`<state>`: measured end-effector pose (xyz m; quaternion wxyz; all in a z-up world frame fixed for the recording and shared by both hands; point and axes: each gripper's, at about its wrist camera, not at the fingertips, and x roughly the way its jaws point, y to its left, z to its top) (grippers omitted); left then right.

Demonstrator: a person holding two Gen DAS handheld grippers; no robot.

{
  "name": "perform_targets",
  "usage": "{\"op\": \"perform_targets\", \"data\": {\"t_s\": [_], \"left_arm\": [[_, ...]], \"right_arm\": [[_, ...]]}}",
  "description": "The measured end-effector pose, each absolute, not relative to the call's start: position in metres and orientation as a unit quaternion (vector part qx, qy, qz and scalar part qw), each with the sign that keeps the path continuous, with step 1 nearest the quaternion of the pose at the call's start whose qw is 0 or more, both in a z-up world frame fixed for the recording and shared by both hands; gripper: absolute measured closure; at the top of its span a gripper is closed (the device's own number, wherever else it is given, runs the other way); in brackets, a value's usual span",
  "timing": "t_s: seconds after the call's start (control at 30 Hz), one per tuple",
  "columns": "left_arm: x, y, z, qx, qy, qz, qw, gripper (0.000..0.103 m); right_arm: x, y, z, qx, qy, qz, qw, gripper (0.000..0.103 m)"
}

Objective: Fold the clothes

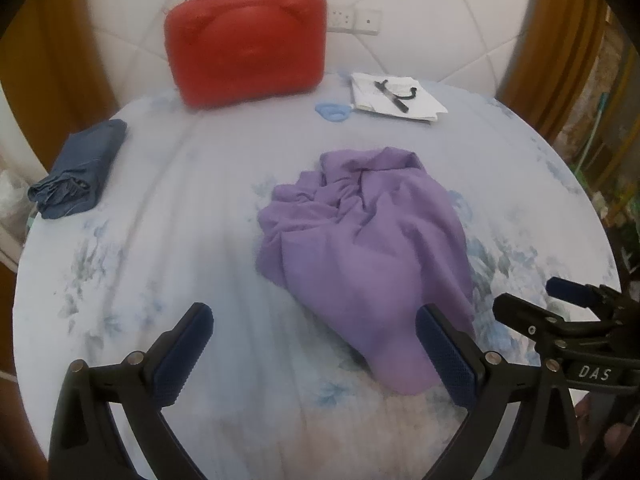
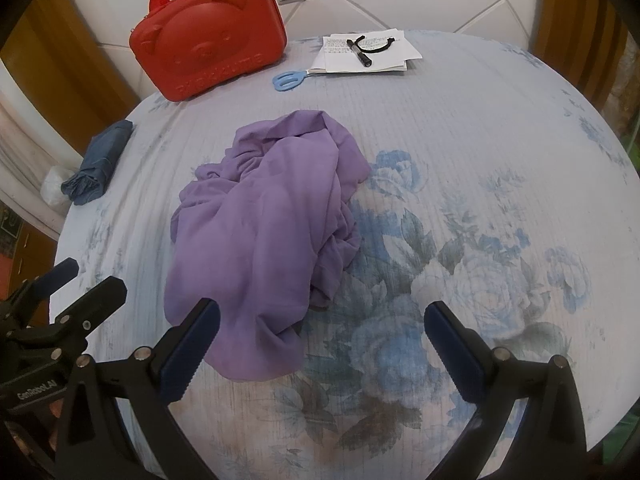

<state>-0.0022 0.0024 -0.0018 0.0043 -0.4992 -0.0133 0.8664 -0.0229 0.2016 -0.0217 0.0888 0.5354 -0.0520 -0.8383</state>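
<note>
My left gripper is a black plastic frame whose two arms curve outward like tongs, each ending in a dark blue pad with a fine knurled texture and a toothed inner edge. Round silver screws sit at the pivots. My right gripper is the same build: black arms, blue ribbed pads, silver screw heads. White letters reading "DAS" mark its body in the left view; the right view shows white "GenRobot.AI" lettering on the other.
</note>
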Motion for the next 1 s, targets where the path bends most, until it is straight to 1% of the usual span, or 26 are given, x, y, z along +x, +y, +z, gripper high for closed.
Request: {"op": "perform_targets", "data": {"t_s": [0.13,0.23,1.0], "left_arm": [[-0.004,-0.003,-0.002,-0.499,-0.03,0.866,0.015,0.001],[-0.004,-0.005,-0.004,-0.497,-0.027,0.867,0.009,0.001],[-0.009,-0.01,-0.01,-0.512,-0.026,0.858,-0.003,0.001]], "right_arm": [[-0.023,0.2,-0.022,0.535,-0.05,-0.839,0.091,0.0],[-0.023,0.203,-0.021,0.534,-0.06,-0.838,0.095,0.0],[-0.026,0.198,-0.024,0.535,-0.049,-0.839,0.09,0.0]]}}
